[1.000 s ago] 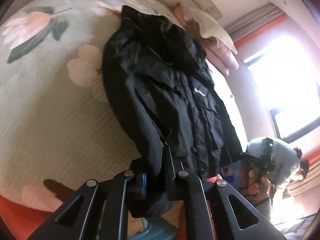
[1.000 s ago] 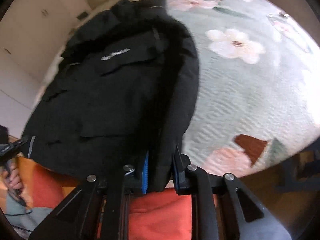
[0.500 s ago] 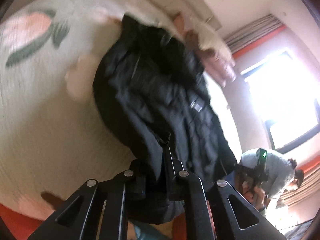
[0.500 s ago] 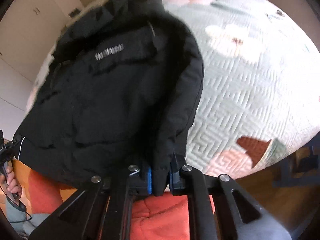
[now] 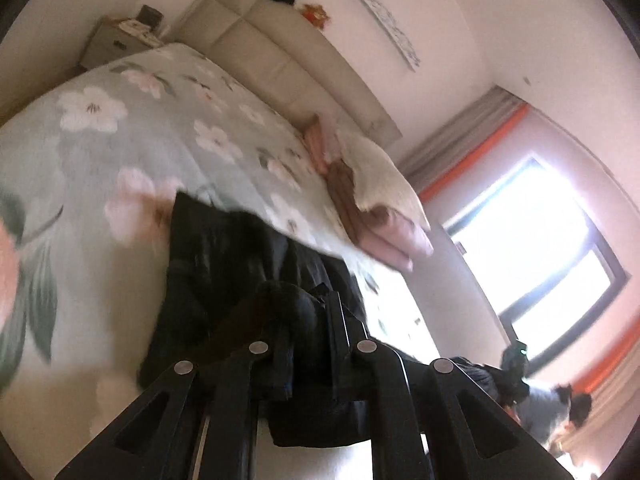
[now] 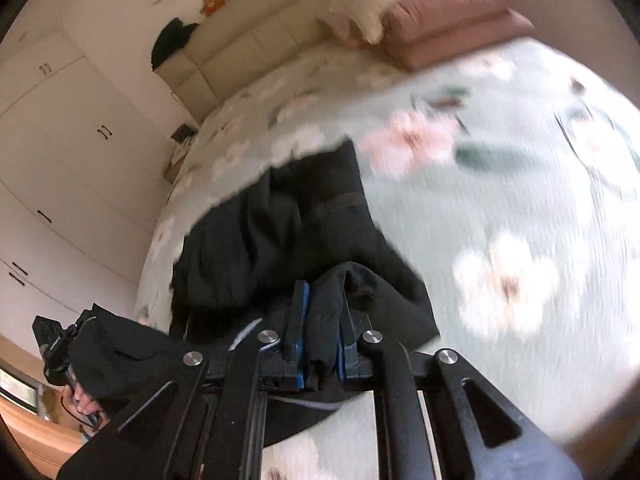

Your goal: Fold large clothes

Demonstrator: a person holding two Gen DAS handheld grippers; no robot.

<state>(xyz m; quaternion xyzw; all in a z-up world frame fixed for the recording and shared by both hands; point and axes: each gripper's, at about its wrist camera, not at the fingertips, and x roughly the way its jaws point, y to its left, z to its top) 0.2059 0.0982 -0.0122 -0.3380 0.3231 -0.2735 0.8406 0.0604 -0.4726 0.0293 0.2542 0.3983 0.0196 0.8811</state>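
Left wrist view shows a wide bed point(image 5: 100, 168) covered with a pale green quilt printed with pink and white flowers; it fills most of both views. A padded cream headboard point(image 5: 280, 52) stands at the far end of the bed, and a stack of pillows point(image 5: 376, 208), pink and brown below and cream on top, lies on the bed near it. A bright window point(image 5: 532, 248) sits well beyond the bed's side, and a person point(image 5: 560, 404) in grey crouches below it. In the right wrist view, white wardrobe doors point(image 6: 68, 152) stand beside the bed, on the opposite side.

A black jacket point(image 5: 224, 276) lies bunched in the middle of the bed, its near part lifted off the quilt and doubled back over the rest. Motion blur hides its details.

The left gripper point(image 5: 310, 344) is clenched on a thick fold of the jacket at the near edge of the bed; black cloth fills the gap between its fingers point(image 5: 340, 320). The right gripper point(image 6: 322, 328) grips another fold of the jacket point(image 6: 280, 232) between its blue-padded fingers point(image 6: 298, 320), also at the near edge of the bed.
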